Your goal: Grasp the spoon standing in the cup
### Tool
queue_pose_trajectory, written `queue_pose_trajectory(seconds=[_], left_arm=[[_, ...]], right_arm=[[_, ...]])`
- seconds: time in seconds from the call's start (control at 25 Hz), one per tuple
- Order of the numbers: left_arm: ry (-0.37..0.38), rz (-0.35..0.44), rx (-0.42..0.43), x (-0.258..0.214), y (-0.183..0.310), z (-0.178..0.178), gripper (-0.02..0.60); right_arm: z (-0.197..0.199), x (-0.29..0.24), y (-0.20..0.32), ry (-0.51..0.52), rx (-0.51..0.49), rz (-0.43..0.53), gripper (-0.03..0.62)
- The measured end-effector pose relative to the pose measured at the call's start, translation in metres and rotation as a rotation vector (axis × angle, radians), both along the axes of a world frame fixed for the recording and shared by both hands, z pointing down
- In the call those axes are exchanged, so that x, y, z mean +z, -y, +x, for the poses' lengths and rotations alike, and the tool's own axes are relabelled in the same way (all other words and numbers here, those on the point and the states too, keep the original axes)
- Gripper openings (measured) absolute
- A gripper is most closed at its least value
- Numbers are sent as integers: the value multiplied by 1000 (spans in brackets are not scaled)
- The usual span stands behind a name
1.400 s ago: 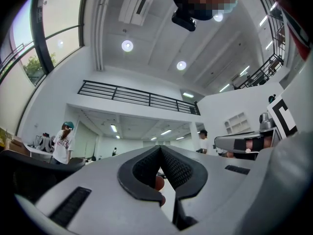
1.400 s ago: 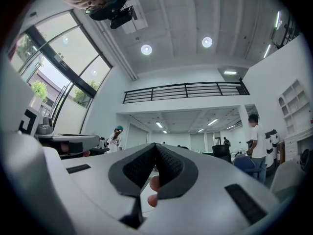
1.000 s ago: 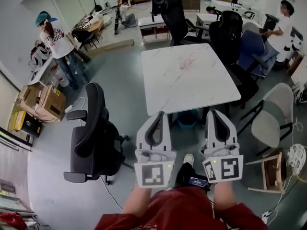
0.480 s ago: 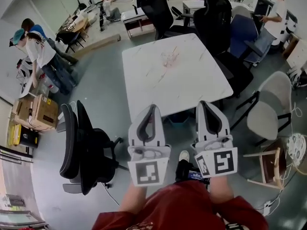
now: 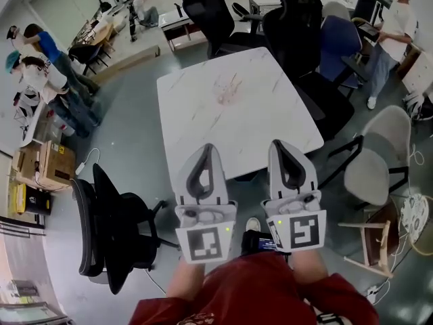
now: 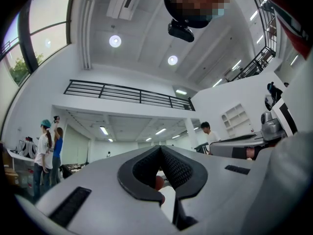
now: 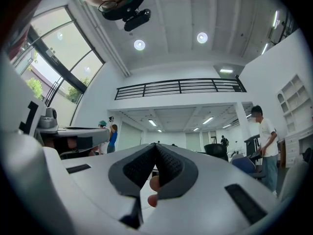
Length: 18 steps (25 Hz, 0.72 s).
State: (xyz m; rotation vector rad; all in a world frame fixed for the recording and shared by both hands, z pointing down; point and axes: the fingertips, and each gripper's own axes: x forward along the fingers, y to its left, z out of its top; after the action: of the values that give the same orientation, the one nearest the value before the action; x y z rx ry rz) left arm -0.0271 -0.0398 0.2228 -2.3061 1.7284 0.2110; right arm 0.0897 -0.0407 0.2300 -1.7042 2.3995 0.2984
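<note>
No cup and no spoon show in any view. A white marble-patterned table [image 5: 230, 107] with a faint reddish mark stands ahead of me, its top bare. My left gripper [image 5: 206, 149] and right gripper [image 5: 285, 143] are held side by side close to my body, in front of the table's near edge, pointing at it. Both have their jaws closed tip to tip with nothing between them. In the left gripper view, the left gripper [image 6: 160, 148] points up toward the ceiling, and in the right gripper view the right gripper [image 7: 155, 145] does the same.
A black office chair [image 5: 108, 229] stands at my left. Dark chairs [image 5: 298, 26] crowd the table's far side. A grey chair [image 5: 379, 161] and a wooden stool [image 5: 375, 239] stand at the right. Cardboard boxes [image 5: 51, 164] and people [image 5: 40, 73] are at the left; another person [image 5: 396, 19] is far right.
The head view has shifted: the table now sits closer and further left in the picture. Both grippers stay shut in the same pose near my body. The people at left have moved.
</note>
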Motion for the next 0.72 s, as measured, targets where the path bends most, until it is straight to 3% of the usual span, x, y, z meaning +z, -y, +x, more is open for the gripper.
queue_pose_trajectory(seconds=[0.36,0.72], left_arm=[[-3,-30,-62,16,71,8,9],[7,-27,-85,18,110,24,8]], right_arm=[[4,9,76,-35,-45,-4,12],[19,16,121,-20,-75,-23,12]])
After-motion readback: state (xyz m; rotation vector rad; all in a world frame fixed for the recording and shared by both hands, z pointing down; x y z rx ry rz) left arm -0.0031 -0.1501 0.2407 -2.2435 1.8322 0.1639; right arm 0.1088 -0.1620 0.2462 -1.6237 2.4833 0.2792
